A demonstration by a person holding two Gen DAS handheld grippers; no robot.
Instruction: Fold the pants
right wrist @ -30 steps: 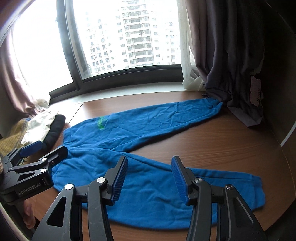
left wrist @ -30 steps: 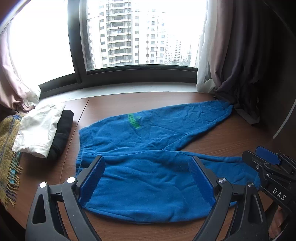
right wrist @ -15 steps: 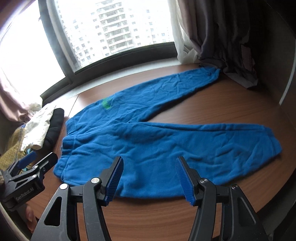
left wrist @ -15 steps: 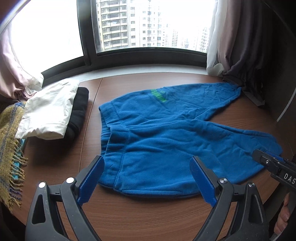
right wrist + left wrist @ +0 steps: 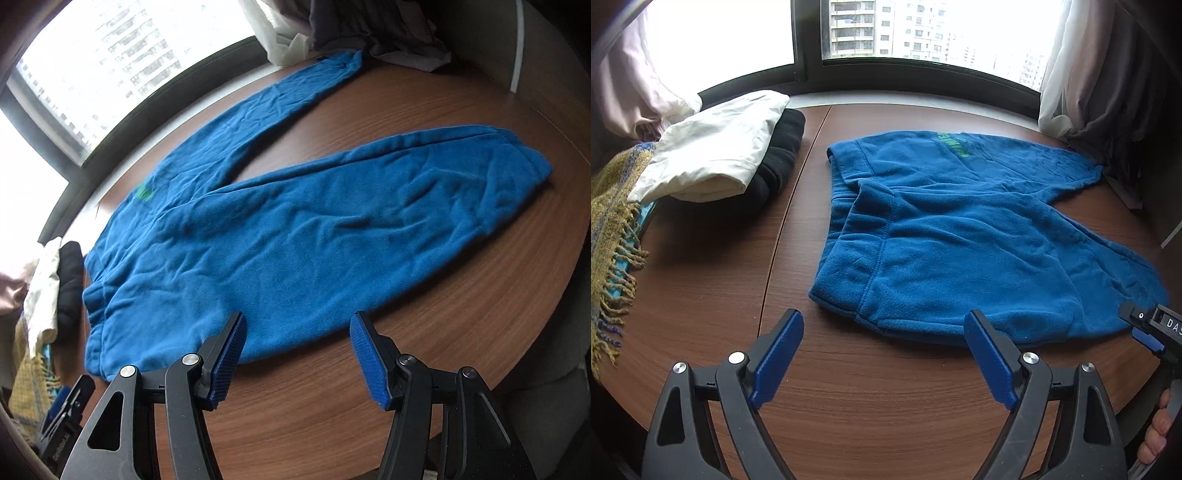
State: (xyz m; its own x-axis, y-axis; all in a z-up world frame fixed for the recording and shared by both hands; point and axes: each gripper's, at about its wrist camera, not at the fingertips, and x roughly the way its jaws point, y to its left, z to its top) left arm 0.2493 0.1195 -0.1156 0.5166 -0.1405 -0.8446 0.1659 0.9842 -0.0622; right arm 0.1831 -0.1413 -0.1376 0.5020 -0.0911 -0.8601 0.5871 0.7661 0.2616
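Note:
Blue fleece pants [image 5: 960, 236] lie flat on the round brown table [image 5: 871, 398], waistband to the left, both legs spread apart to the right; they also show in the right wrist view [image 5: 295, 236]. A green print [image 5: 955, 143] marks the far leg. My left gripper [image 5: 884, 354] is open and empty, above the table just short of the waistband's near corner. My right gripper [image 5: 297, 350] is open and empty, just short of the near leg's front edge. The right gripper's tip [image 5: 1152, 328] shows at the right edge of the left wrist view.
A stack of folded white [image 5: 716, 147] and black [image 5: 779, 158] clothes and a yellow fringed scarf [image 5: 609, 221] lie at the table's left. Curtains [image 5: 1100, 74] hang at the back right by the far leg's cuff. A window runs behind.
Both grippers have pulled back toward the table's front edge and off the pants. The right wrist view has tilted and swung to the right. The pants have not moved.

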